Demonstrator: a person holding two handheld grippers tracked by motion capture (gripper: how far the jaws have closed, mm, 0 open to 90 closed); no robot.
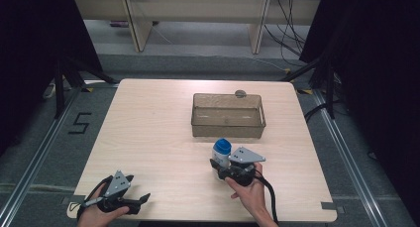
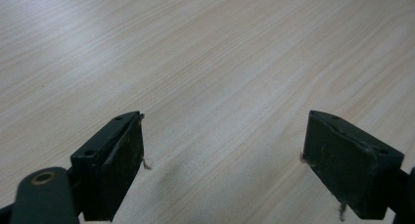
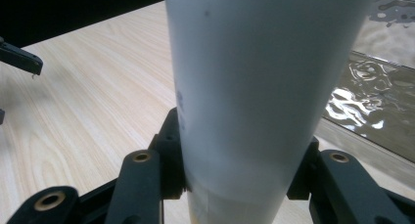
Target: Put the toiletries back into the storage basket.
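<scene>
Upright on the wooden table (image 1: 148, 118), a white bottle (image 1: 221, 156) with a blue cap (image 1: 223, 145) stands toward the near right part of the tabletop, just in front of the clear plastic bin (image 1: 228, 116) and apart from its near wall. Seen from the right gripper view, the bottle's pale, smooth side (image 3: 254, 97) rises straight up between the two black jaws, and the pads press against it on both sides low on its body, so the right gripper (image 1: 223, 168) is clamped on the bottle. From the high view, a hand (image 1: 250, 192) holds that gripper from the near edge of the table, with the grey three-cornered plate on top and a black cable trailing back toward the person. The bin is see-through and brownish, a long box with low walls, lying crosswise beyond the bottle in the middle of the far half of the table; its glossy wall (image 3: 377, 106) also shows at the right of the right gripper view. A small round grey thing (image 1: 240, 93) lies on the table just behind the bin's far rim. Over at the near left corner, the left gripper (image 1: 141, 190) rests in the other hand (image 1: 96, 214), well apart from the bottle. Its jaws stand wide apart over bare wood (image 2: 210, 62), with nothing between them.
</scene>
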